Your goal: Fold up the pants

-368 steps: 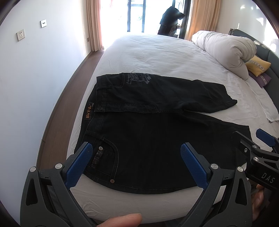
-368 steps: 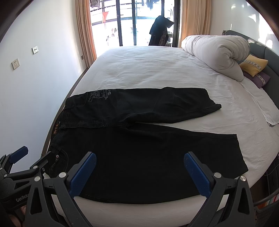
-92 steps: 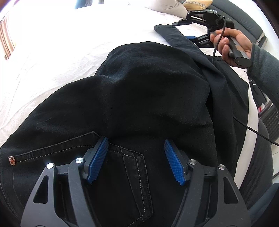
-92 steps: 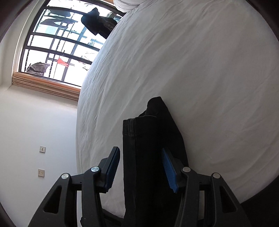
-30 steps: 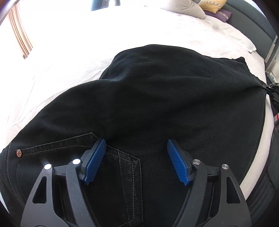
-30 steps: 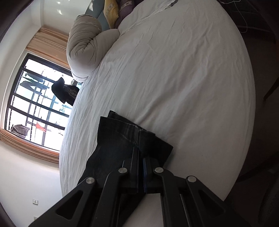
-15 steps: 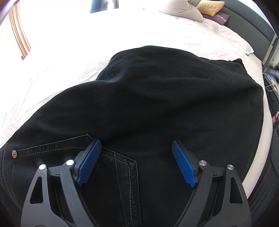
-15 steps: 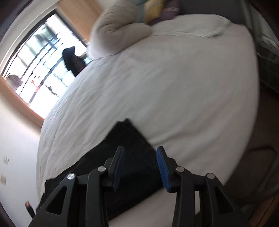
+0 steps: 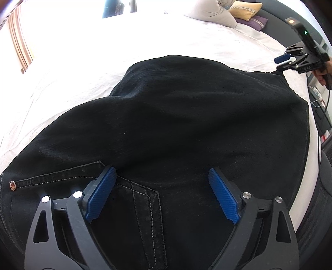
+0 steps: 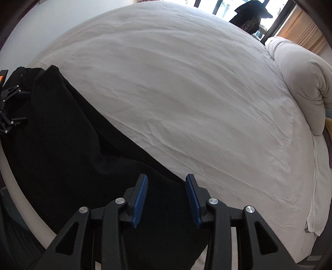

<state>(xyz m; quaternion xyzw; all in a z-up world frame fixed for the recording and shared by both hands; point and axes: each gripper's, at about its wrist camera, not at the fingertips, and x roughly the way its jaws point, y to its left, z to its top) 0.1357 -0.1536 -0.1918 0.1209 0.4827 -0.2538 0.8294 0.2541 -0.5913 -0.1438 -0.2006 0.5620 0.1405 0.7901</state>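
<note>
Bedroom; daylight from window at far side.

Bed (image 10: pixel 186 87): large, white sheet, lightly creased; serves as work surface.

Pants (image 9: pixel 176 124): black denim, lying flat along near edge of bed, legs laid one upon the other lengthwise. Waist and back pocket (image 9: pixel 143 199) under left gripper; leg ends toward right gripper. Judged fairly heavy and thick for cloth, limp yet with enough body to hold a crease; not slippery, not fragile. Best taken at stitched edges: waistband at one end, stacked hems at the other, pinching both layers together so neither slides. Lengthwise fold appears done; crosswise fold judged still to come.

Rolled duvet (image 10: pixel 300 83): pale, bulky, at head of bed, well apart from pants.

Left gripper (image 9: pixel 161 195): blue pads spread wide, holding nothing, poised over pocket area; contact with cloth cannot be told.

Right gripper (image 10: pixel 167 199): pads parted with narrower gap, nothing pinched, poised over leg end near far edge of pants.

Cushions (image 9: pixel 244 10): yellow and purple, beside duvet.

Rivet (image 9: pixel 12 185): copper, at pocket corner, left of left gripper.
</note>
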